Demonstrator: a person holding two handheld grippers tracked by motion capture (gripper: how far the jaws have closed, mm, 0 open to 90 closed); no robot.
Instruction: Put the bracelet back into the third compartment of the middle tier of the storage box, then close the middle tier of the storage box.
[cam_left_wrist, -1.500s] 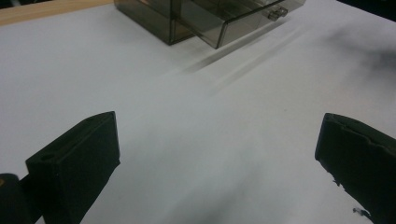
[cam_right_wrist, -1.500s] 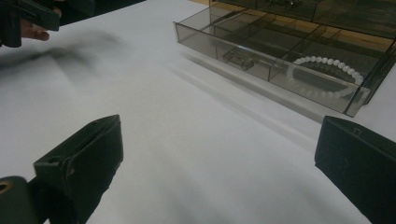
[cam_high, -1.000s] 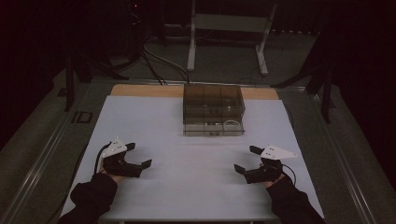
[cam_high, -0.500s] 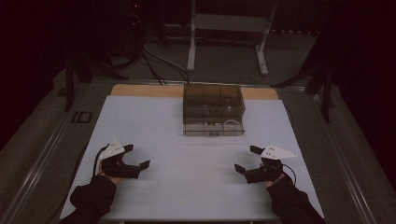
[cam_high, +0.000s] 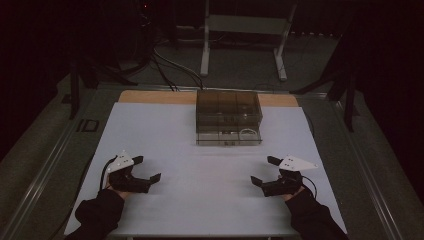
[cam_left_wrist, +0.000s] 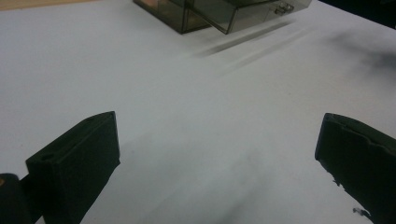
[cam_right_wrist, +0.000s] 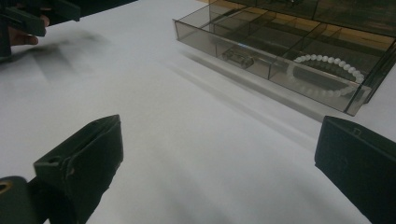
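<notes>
A smoky clear plastic drawer box (cam_high: 228, 114) stands at the far middle of the white table (cam_high: 210, 200). Its bottom drawer (cam_right_wrist: 280, 56) is pulled out toward me, and a white bead bracelet (cam_right_wrist: 327, 74) lies in the drawer's right compartment. My left gripper (cam_high: 148, 169) rests low at the near left, open, nothing between its jaws. At the near right, my right gripper (cam_high: 264, 171) is also open and empty. Both sit well short of the box. The box's corner (cam_left_wrist: 210, 14) appears at the top of the left gripper view.
A wooden strip (cam_high: 150, 96) runs along the table's far edge behind the box. Metal rails (cam_high: 45, 165) flank the table. Cables (cam_high: 170, 65) and a stand's legs (cam_high: 240, 45) lie on the dark floor beyond. The other hand's gripper (cam_right_wrist: 28, 21) shows at the right gripper view's top left.
Both grippers have stayed almost still; the left one has shifted very slightly toward me.
</notes>
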